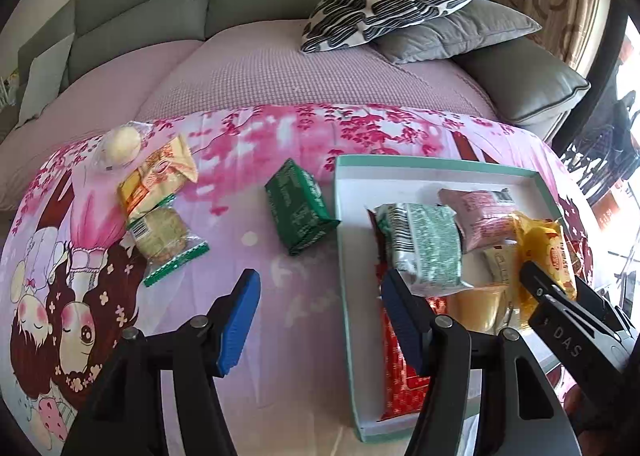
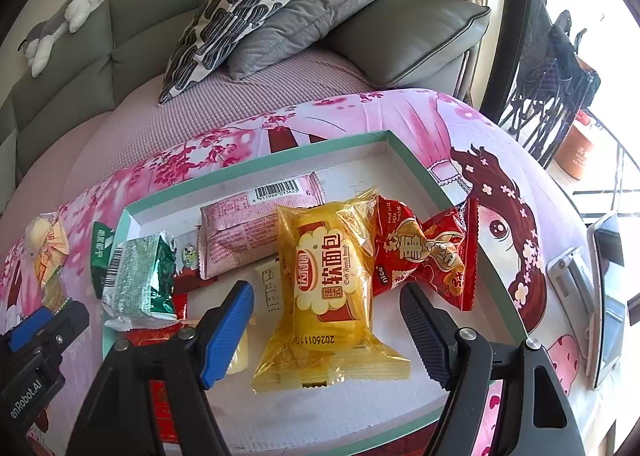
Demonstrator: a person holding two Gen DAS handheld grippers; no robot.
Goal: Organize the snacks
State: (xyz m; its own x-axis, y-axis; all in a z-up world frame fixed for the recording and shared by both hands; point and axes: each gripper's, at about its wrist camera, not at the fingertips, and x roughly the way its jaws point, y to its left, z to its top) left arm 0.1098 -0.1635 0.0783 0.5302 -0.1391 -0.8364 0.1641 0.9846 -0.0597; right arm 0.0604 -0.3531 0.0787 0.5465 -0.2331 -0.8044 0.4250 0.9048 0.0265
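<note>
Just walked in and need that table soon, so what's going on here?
A person with a gripper in each hand is sorting snacks into a tray. The right gripper is open around a yellow bread pack lying in the tray, not pressing it. The left gripper is open and empty over the tray's edge. A green pack and three other snacks lie on the cloth outside.

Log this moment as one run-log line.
left gripper: open, empty | right gripper: open over yellow bread pack | box: part filled
</note>
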